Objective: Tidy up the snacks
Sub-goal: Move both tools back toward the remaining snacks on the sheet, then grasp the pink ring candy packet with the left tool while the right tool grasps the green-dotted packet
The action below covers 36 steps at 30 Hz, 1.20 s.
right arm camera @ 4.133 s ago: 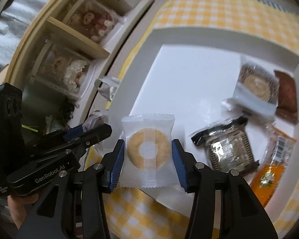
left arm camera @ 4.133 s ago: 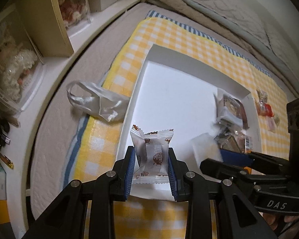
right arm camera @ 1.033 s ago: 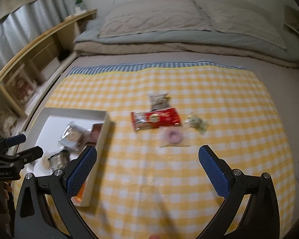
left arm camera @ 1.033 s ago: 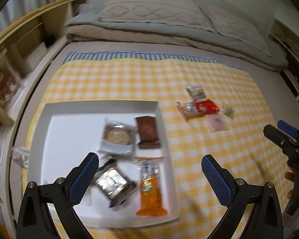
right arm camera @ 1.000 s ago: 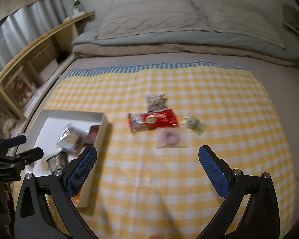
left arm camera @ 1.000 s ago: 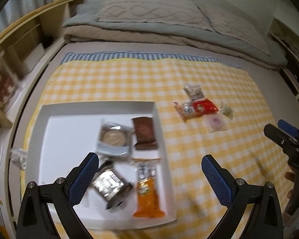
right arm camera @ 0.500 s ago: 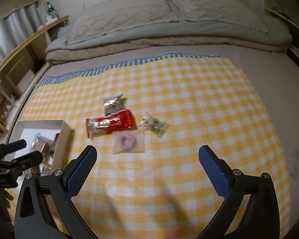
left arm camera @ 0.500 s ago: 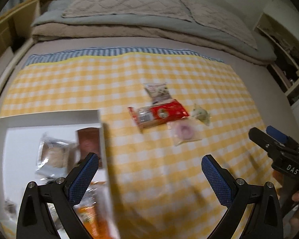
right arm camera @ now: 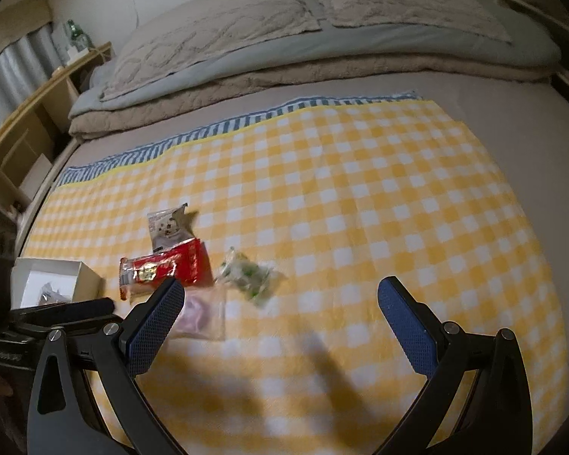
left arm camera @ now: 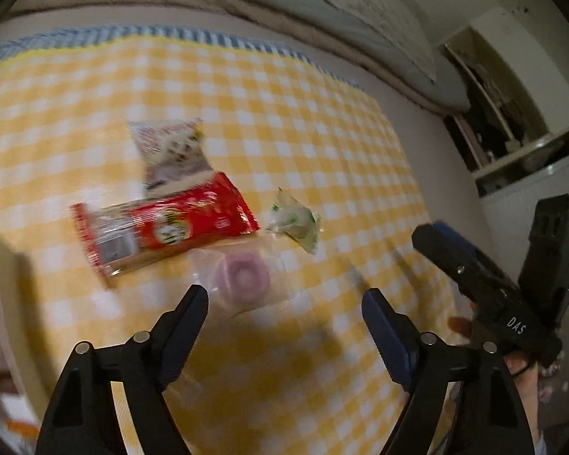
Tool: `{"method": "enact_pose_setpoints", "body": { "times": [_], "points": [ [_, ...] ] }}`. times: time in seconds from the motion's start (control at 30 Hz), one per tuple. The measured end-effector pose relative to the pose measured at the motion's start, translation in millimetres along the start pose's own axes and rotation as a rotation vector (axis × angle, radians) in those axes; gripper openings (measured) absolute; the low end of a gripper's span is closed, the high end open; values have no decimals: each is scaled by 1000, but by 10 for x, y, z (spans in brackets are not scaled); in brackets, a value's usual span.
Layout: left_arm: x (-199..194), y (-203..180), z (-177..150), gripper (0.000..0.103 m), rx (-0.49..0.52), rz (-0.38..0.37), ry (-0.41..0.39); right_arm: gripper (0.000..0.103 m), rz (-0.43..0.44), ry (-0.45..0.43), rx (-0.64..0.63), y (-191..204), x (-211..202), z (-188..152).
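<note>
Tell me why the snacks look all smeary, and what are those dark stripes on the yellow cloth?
Left wrist view: motion blur smears the red packet and pink donut. Right wrist view: the checked cloth is sharper far off, blurry up close; the dark stripes look like gripper shadows. Both views: the fisheye lens bends straight edges.

A blurred fisheye view looked down on a yellow-and-white checked cloth (left arm camera: 284,121) with a blue striped edge along the top of the frame. At lower centre, the left gripper (left arm camera: 284,299) showed two black arms with blue pads; its jaws had just been closing, with nothing gripped between them. Just above its tips lay a clear packet holding a pink ring-shaped snack (left arm camera: 242,277). Touching it, left of centre, lay a long red wrapper (left arm camera: 163,227), and above that a pale printed packet (left arm camera: 170,151). A small green-and-white packet (left arm camera: 297,223) sat right of the red one. At the right edge, a hand (left arm camera: 527,364) held the right gripper (left arm camera: 466,261).
</note>
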<state>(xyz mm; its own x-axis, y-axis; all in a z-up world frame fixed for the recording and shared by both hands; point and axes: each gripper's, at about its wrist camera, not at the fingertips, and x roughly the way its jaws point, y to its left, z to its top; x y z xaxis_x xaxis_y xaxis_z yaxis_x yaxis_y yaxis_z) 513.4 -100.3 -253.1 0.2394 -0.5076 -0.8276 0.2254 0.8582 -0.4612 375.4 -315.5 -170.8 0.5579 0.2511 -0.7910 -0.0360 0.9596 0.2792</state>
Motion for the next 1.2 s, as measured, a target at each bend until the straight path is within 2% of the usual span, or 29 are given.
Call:
{"method": "enact_pose_setpoints", "body": {
  "times": [0.17,0.23,0.4,0.43,0.47,0.53,0.7,0.8,0.87,0.9,1.03,1.13,1.2],
  "points": [
    [368,140,264,83,6,-23,32,103,10,-12,-63,-128,242,26],
    [461,217,350,84,3,-12,11,103,20,7,-89,-157,358,15],
    [552,459,506,87,-43,-60,-64,103,20,2,-230,-64,492,19],
    [556,506,523,87,-51,-82,-74,96,25,2,-247,-41,521,13],
    [555,556,543,87,-57,-110,-84,81,40,4,-267,-7,553,16],
    [566,622,531,87,-67,-154,-93,65,55,9,-302,60,628,17],
    [717,772,525,84,-106,-236,-83,60,105,48,-412,273,882,-52],
    [815,820,529,83,-94,-215,-61,52,125,83,-439,332,1002,-96],
    [887,810,542,82,-84,-194,-39,38,155,95,-436,325,1024,-117],
    [909,804,543,82,-80,-187,-35,36,163,96,-434,318,1012,-127],
    [887,739,571,81,-60,-170,-31,35,144,104,-428,257,953,-166],
    [860,616,512,75,-24,-151,2,35,133,117,-367,120,884,-198],
    [892,555,483,75,14,-134,35,35,128,127,-320,2,837,-213]
  ]
}}
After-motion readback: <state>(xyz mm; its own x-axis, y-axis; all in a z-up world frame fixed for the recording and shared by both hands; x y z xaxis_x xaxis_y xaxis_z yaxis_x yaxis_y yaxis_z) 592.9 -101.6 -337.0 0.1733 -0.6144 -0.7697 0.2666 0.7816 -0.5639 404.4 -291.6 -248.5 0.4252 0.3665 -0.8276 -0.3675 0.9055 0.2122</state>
